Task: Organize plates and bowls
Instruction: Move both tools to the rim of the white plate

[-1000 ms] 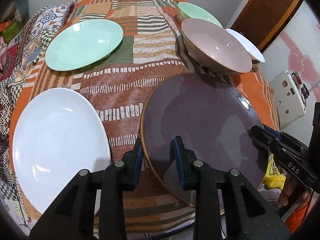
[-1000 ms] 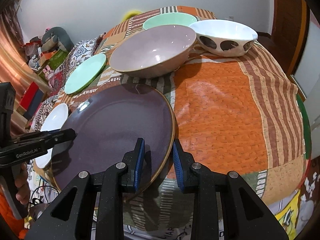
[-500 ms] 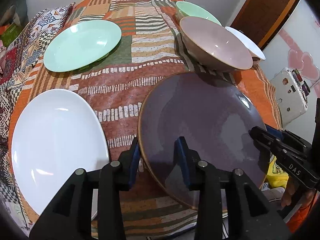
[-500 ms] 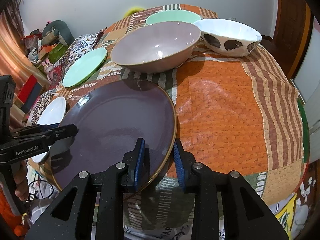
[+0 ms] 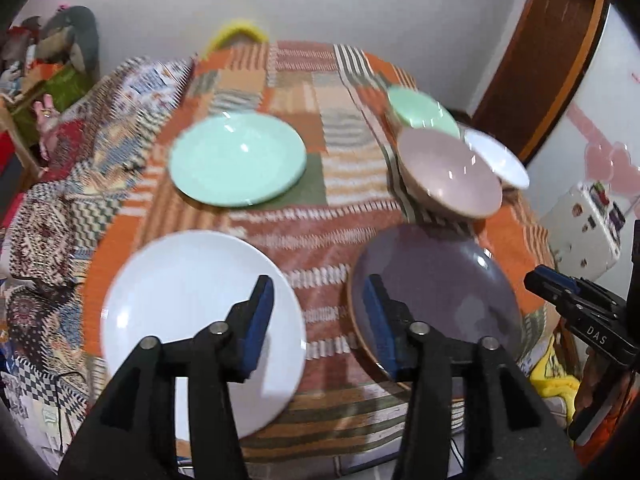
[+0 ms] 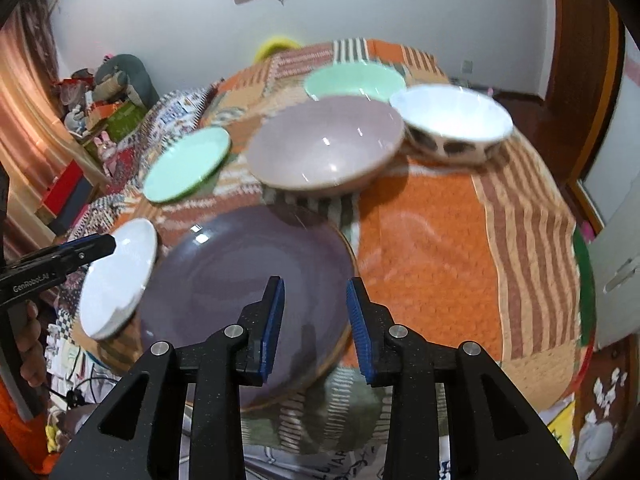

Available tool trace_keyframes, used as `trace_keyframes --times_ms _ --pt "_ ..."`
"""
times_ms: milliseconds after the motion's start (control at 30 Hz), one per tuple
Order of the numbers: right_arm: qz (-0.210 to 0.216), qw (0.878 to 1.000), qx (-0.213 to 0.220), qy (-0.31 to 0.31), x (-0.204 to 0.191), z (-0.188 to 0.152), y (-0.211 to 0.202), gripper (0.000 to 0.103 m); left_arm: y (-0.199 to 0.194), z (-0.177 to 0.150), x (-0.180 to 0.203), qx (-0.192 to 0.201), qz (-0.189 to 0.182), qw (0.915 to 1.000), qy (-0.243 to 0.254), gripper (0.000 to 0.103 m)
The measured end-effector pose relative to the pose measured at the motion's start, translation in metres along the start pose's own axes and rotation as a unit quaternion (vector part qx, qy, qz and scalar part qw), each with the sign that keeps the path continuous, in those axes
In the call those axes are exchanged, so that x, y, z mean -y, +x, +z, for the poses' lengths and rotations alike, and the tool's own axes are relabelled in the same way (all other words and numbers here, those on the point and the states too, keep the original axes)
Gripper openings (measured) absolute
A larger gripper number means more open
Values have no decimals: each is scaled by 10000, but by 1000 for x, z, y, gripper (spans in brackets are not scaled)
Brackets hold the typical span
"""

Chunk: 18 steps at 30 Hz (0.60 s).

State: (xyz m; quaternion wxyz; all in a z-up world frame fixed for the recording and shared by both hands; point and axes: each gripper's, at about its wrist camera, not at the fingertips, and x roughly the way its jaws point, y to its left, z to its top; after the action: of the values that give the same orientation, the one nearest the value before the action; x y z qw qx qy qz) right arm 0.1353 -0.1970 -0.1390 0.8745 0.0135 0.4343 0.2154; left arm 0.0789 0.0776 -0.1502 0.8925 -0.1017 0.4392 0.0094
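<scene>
A purple plate point(image 5: 436, 292) point(image 6: 248, 280) lies flat on the patterned tablecloth point(image 5: 304, 184) at the near edge. A white plate point(image 5: 192, 312) point(image 6: 120, 276) lies to its left and a mint plate point(image 5: 238, 165) point(image 6: 186, 164) further back. A pink bowl point(image 5: 450, 172) point(image 6: 326, 146), a mint bowl point(image 5: 422, 110) point(image 6: 354, 80) and a white spotted bowl point(image 5: 498, 160) point(image 6: 452, 122) stand at the right. My left gripper point(image 5: 318, 316) is open and empty above the gap between white and purple plates. My right gripper point(image 6: 314, 316) is open and empty over the purple plate's right rim.
The table's near edge drops off just below both grippers. Toys and boxes point(image 6: 108, 120) are piled at the far left by the wall. A brown door point(image 5: 556, 52) stands at the right. A white device point(image 5: 588, 228) sits beyond the table's right side.
Both grippers have opened, let go of the purple plate's rim and pulled back and up. The plate now lies on the table. The left gripper shifted left.
</scene>
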Motion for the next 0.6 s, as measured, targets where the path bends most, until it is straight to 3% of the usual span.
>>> trace_keyframes --times_ms 133,300,600 --pt "160 9994 217 -200 -19 12 -7 38 -28 4 -18 399 183 9990 -127 59" --pt "416 9966 391 -587 -56 26 -6 39 -58 -1 -44 785 524 9952 -257 72" --pt "826 9897 259 -1137 -118 30 22 54 -69 -24 -102 838 970 9894 -687 83"
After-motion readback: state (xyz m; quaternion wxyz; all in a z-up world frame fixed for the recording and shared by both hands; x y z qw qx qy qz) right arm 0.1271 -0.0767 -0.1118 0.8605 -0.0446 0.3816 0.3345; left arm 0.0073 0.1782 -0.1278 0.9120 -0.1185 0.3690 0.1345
